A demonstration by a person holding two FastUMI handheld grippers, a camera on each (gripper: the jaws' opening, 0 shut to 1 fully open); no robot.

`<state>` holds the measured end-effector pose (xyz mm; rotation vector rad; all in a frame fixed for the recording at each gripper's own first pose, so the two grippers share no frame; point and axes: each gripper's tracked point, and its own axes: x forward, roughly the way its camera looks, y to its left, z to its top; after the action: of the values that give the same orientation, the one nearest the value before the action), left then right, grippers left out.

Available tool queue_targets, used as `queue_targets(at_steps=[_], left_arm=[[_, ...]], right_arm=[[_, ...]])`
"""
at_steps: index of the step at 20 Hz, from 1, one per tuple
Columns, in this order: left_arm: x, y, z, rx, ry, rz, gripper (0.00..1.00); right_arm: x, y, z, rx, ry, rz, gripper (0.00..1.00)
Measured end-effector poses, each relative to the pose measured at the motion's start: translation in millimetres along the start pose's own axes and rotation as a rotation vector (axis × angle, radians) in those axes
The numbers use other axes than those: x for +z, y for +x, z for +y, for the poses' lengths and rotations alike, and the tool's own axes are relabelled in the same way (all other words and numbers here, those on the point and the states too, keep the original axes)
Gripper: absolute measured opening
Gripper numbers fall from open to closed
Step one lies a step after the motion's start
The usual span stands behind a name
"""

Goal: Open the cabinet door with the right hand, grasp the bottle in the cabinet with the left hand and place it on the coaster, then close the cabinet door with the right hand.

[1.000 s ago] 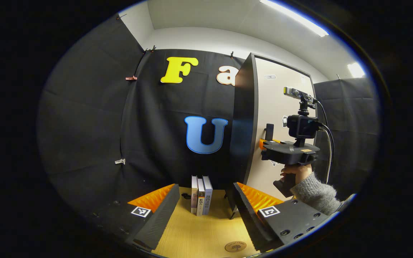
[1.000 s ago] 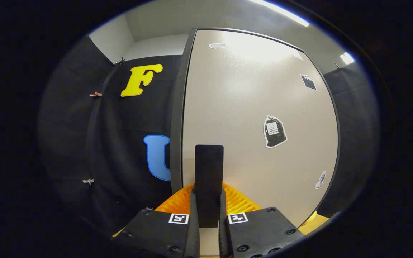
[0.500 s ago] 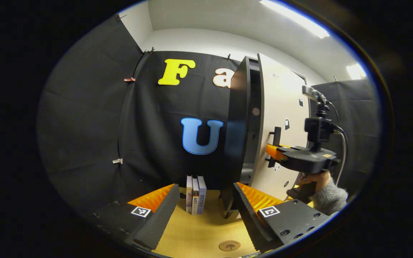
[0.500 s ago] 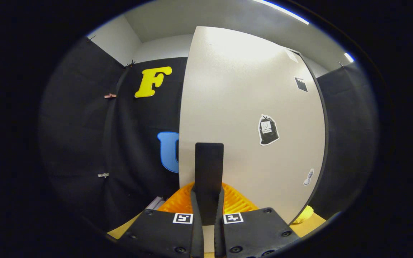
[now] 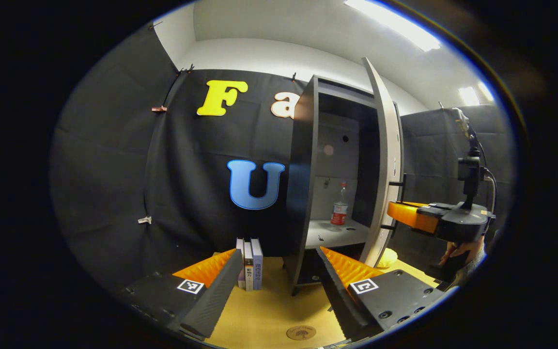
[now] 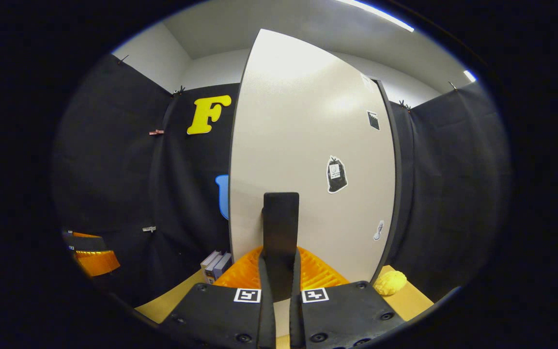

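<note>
The dark cabinet point(image 5: 303, 184) stands open on the table. A small clear bottle point(image 5: 340, 212) with a red label stands upright on its shelf. The pale door point(image 5: 384, 160) is swung out, edge-on in the left gripper view. My right gripper point(image 6: 280, 255) is shut on the door's black vertical handle point(image 6: 281, 218); it also appears as the right gripper point(image 5: 417, 216) at the door's edge, held by a hand. My left gripper point(image 5: 279, 257) is open and holds nothing, low over the table, well short of the bottle. A round wooden coaster point(image 5: 301, 332) lies on the table just below it.
Three books point(image 5: 250, 264) stand upright left of the cabinet. A yellow lumpy object point(image 6: 389, 282) lies on the wooden table point(image 5: 269, 310) by the door's foot. The door front point(image 6: 308, 160) carries small stickers. Black cloth walls close the booth.
The door has swung from shut to wide open, pulled by my right gripper on its handle. The cabinet's inside and the bottle have come into sight. My left gripper stayed open.
</note>
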<state>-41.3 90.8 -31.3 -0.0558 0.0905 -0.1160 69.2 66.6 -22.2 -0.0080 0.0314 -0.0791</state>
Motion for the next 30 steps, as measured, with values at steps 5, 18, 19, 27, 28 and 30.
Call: queue_targets(at_steps=[5,18,19,27,28,30], left_arm=[[-0.8,7.6,-12.1,-0.051,0.0,0.001,0.93],[-11.2,45.4,-83.9,-0.193,0.011,0.013,0.93],[-11.2,52.7,-92.3,-0.192,0.016,0.012,0.93],[3.2,145.2,-179.5,-0.222,0.017,-0.012,0.93],[6.8,159.9,-189.4,-0.226,0.026,-0.023,0.93],[12.0,188.2,-206.5,-0.225,0.057,-0.043,0.93]], right_arm=[[3.2,-36.0,-34.8,-0.081,-0.005,0.0,0.16],[0.3,-119.2,-156.6,-0.279,-0.164,0.049,0.13],[0.2,-120.5,-165.4,-0.28,-0.162,0.052,0.12],[-1.8,-132.4,-236.8,-0.174,-0.02,0.061,0.06],[-1.5,-132.8,-244.0,-0.16,-0.019,0.065,0.06],[-0.8,-133.0,-255.7,-0.127,0.0,0.065,0.06]])
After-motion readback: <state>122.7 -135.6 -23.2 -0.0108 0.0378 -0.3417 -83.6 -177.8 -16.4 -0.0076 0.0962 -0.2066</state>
